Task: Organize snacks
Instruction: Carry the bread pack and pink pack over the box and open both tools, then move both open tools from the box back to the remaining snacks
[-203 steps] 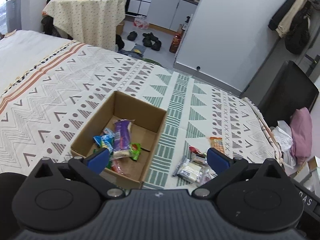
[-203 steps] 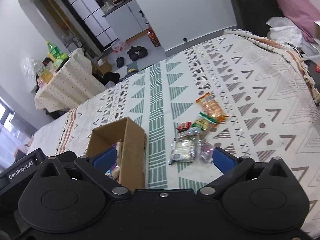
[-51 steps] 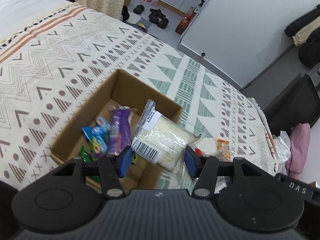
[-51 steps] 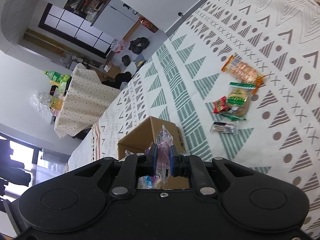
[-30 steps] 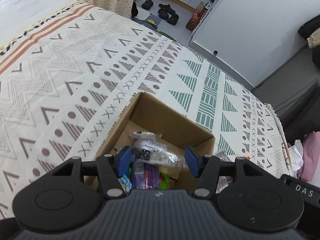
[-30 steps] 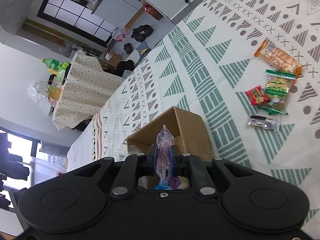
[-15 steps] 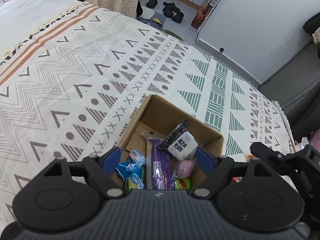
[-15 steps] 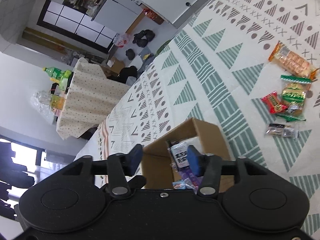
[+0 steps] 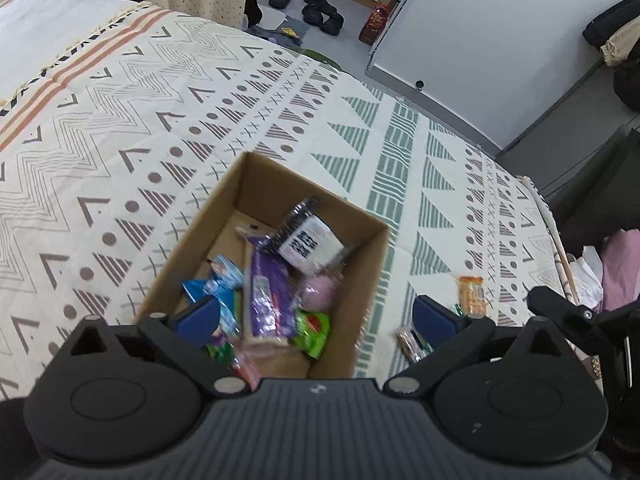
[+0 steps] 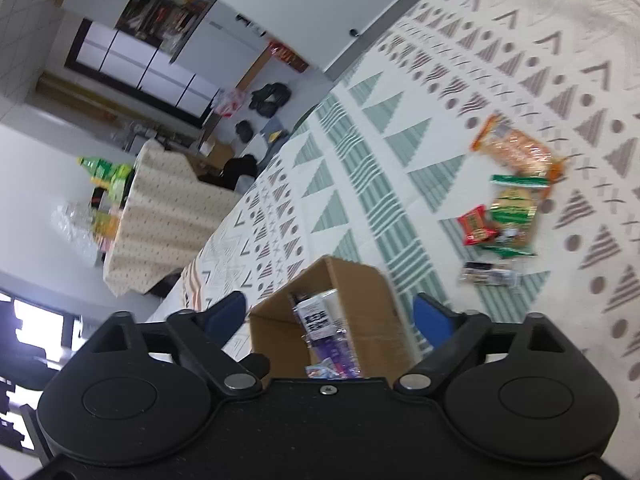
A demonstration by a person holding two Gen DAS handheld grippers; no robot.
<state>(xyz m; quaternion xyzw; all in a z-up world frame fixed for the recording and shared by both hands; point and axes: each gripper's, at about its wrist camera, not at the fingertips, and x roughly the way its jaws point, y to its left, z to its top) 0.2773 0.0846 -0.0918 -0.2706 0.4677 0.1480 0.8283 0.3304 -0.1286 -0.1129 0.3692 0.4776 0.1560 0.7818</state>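
An open cardboard box (image 9: 256, 184) lies on the patterned bedspread (image 9: 120, 120). Inside it are a white barcoded packet (image 9: 310, 244), a purple pack (image 9: 268, 292), a pink packet (image 9: 318, 292), and blue and green snacks. My left gripper (image 9: 316, 316) hovers over the box's near end, jaws opening wide with nothing held. My right gripper (image 10: 330, 316) is above the box (image 10: 376, 300) too, jaws opening and empty. Loose snacks lie on the bed to the right: an orange pack (image 10: 514, 148), a green pack (image 10: 514, 204), a red one (image 10: 476, 226) and a dark bar (image 10: 488, 274).
The bed's edge runs along the far side, with floor, shoes (image 9: 316, 14) and a white panel (image 9: 480, 40) beyond. A cloth-covered table (image 10: 168, 200) with bottles stands past the bed. Pink fabric (image 9: 620, 268) lies off the bed's right side.
Both grippers have opened. The white barcoded packet left the left jaws and the pink packet left the right jaws, and both now lie in the box. Both hands have drawn back a little.
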